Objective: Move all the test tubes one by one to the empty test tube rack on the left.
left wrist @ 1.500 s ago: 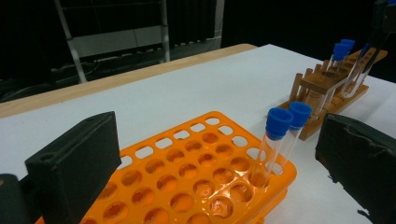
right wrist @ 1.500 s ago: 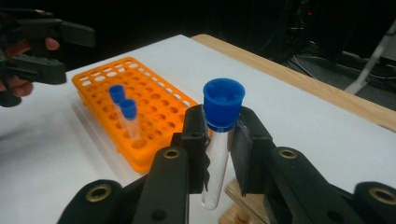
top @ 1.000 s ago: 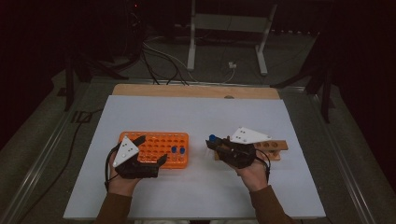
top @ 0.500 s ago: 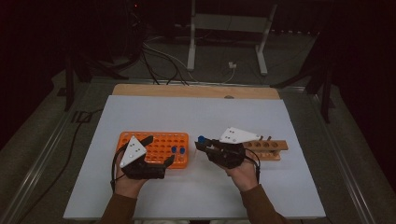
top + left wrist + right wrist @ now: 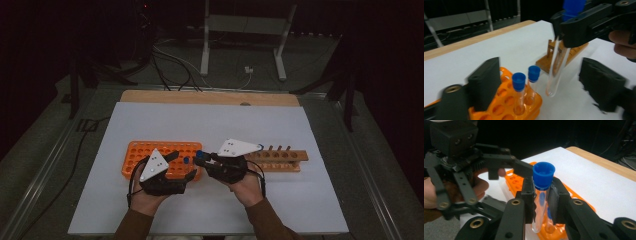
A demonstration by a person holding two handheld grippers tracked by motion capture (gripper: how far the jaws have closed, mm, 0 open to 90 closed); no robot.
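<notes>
Dark room behind; wooden table (image 5: 210, 96) covered by a white sheet (image 5: 210, 130), metal stand legs (image 5: 240, 45) and cables (image 5: 170, 60) on the floor past the far edge.

Orange tube rack (image 5: 150, 152) sits left of centre on the sheet. Wooden rack (image 5: 280, 159) lies to its right, well apart from it, with a few pegs standing up.

Left gripper (image 5: 184, 166) is at the orange rack's near right corner, jaws wide apart, holding nothing. In the left gripper view its two black jaws flank that corner of the orange rack (image 5: 511, 100).

Right gripper (image 5: 201, 159) points left toward the orange rack, jaws clamped on a clear test tube with blue cap (image 5: 541, 195). Grip is just under the cap, tube roughly upright. In the left gripper view the tube (image 5: 556, 67) hangs just beside the rack's corner, its bottom above the sheet, not in a hole.

Two more blue-capped tubes (image 5: 524, 90) stand in adjacent holes at that corner of the orange rack.
</notes>
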